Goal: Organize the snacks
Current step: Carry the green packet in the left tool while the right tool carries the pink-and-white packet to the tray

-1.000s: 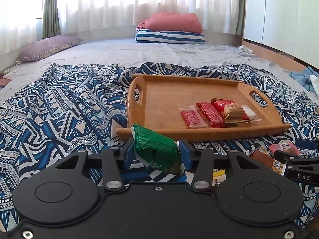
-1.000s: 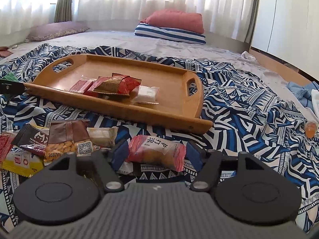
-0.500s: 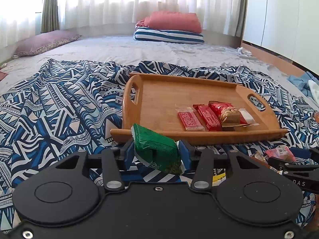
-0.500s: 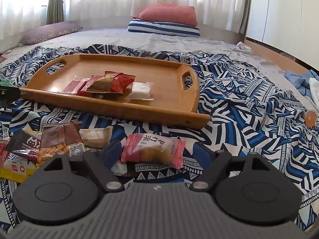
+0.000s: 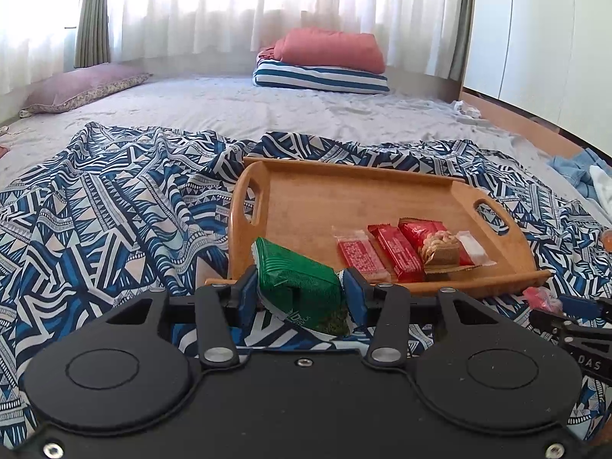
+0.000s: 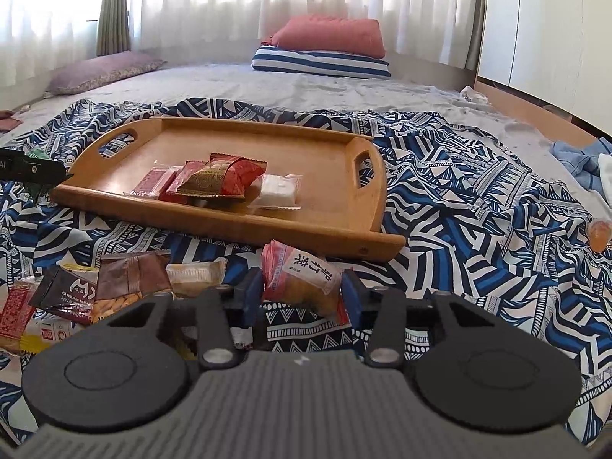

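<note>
Right wrist view: right gripper (image 6: 302,298) fingers closing around pink packet (image 6: 300,281) near tray (image 6: 325,235) edge; left gripper (image 5: 300,296) grips green packet (image 5: 296,287).

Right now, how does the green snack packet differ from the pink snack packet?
The green snack packet is plain green and clamped in the left hand-held gripper; the pink snack packet is pink and white with printed characters, and the right hand-held gripper is closing around it. The green one stands tilted up; the pink one lies flatter. Both are outside the wooden tray.

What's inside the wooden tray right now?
On the wooden tray: two red bars, a red-gold peanut pack overlapping them, and a white packet. What lies under the peanut pack is hidden.
</note>
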A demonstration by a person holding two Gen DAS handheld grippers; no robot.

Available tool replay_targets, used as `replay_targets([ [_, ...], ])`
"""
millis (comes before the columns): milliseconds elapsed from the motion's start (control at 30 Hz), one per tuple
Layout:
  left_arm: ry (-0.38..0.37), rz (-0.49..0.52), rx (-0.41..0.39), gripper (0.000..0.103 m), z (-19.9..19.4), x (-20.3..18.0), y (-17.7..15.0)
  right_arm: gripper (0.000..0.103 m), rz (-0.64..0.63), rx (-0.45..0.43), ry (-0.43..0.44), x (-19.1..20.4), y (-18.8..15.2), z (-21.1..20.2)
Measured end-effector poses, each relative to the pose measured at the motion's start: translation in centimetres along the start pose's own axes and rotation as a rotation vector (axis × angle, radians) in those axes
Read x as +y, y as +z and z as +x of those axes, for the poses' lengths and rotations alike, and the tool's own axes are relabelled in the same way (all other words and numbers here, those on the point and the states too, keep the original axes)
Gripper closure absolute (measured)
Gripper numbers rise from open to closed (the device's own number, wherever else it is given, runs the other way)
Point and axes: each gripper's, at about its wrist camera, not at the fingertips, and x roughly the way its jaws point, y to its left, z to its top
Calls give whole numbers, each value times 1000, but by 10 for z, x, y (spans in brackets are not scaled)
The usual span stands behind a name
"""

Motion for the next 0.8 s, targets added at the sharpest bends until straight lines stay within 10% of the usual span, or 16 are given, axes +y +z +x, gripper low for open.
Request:
replay_targets([
  [800, 2, -75, 69, 58, 82, -4, 26, 54, -222, -68, -85, 7, 46, 68],
])
